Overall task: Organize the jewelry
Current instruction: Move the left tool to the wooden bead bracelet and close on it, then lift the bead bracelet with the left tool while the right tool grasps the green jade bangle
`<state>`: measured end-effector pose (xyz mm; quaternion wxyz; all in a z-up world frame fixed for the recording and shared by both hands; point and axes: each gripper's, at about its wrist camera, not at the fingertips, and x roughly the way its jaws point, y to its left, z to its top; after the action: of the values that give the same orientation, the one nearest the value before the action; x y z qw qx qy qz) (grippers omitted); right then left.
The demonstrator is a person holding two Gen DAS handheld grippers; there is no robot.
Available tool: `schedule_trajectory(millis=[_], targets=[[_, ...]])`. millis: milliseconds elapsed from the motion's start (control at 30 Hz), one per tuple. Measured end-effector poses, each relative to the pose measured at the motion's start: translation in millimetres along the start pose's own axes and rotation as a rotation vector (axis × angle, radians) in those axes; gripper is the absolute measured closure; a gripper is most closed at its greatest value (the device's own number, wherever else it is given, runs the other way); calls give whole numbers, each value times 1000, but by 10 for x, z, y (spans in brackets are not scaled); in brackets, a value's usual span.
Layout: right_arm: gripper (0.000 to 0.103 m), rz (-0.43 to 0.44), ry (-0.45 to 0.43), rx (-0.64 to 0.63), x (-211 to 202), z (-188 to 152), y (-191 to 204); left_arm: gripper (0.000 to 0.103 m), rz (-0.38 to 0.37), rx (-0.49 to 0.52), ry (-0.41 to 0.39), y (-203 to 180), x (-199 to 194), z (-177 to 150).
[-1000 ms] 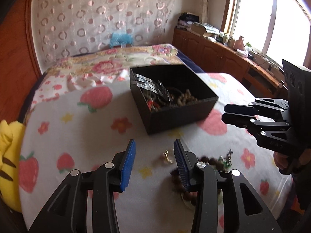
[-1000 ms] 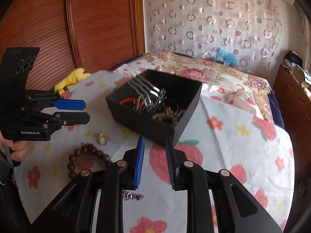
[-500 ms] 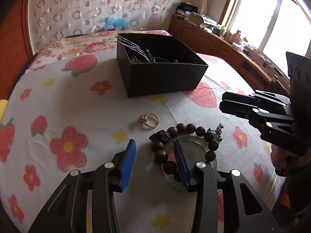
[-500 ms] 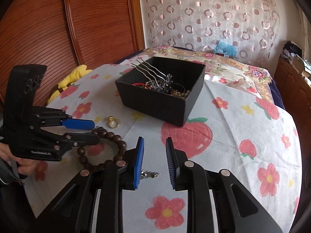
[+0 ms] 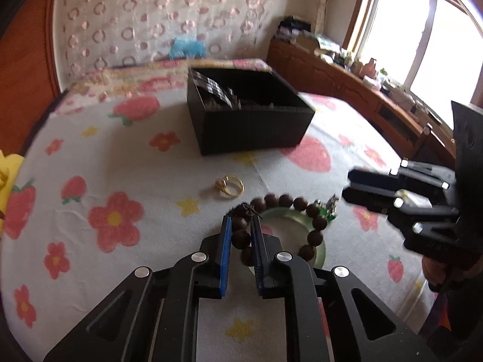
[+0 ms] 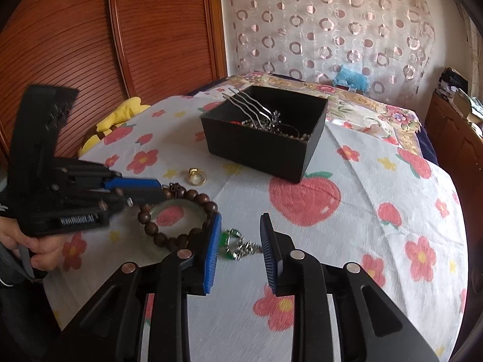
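A brown wooden bead bracelet point(image 5: 314, 211) lies on the flowered cloth over a pale green bangle point(image 5: 289, 214). My left gripper point(image 5: 241, 229) is shut on beads of that bracelet point(image 6: 178, 194). A gold ring point(image 5: 230, 184) lies just beyond, and it also shows in the right wrist view point(image 6: 197, 176). A green-stone silver trinket point(image 6: 235, 242) lies between the fingers of my right gripper point(image 6: 240, 232), which is open around it. The black box point(image 5: 244, 117) of jewelry stands farther back; silver hairpins point(image 6: 250, 105) stick out of it.
A yellow plush toy point(image 6: 117, 117) lies at the cloth's left edge by the wooden wardrobe point(image 6: 90, 45). A wooden cabinet point(image 5: 362, 90) with clutter runs under the window on the right. The flowered cloth point(image 6: 377, 226) spreads to the right of the box.
My left gripper moved forward and closed on the bead bracelet. My right gripper moved down and left, opened wider, and now straddles the green trinket.
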<state>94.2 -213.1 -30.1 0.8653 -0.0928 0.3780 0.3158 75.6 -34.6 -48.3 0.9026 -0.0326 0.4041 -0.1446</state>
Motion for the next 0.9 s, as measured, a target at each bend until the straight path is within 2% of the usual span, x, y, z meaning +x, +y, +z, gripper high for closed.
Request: schedule_trajectory(millis=[300, 367, 500, 567, 667, 733, 900], targets=[[73, 14, -2, -29, -30, -27, 252, 91, 20, -15, -113, 47, -470, 6], [57, 18, 1, -39, 4, -27, 323, 91, 25, -24, -127, 79, -550, -10], [53, 13, 21, -62, 109, -20, 468, 91, 36, -39, -154, 156, -711, -64], [40, 12, 26, -72, 151, -11, 531, 91, 38, -47, -164, 211, -788, -97], [28, 23, 40, -79, 213, 4, 584, 91, 51, -52, -174, 295, -896, -149], [23, 18, 58, -88, 274, 13, 603, 91, 62, -58, -181, 358, -971, -183], [22, 7, 95, -120, 433, 56, 646, 91, 97, -67, -195, 498, -1077, -242]])
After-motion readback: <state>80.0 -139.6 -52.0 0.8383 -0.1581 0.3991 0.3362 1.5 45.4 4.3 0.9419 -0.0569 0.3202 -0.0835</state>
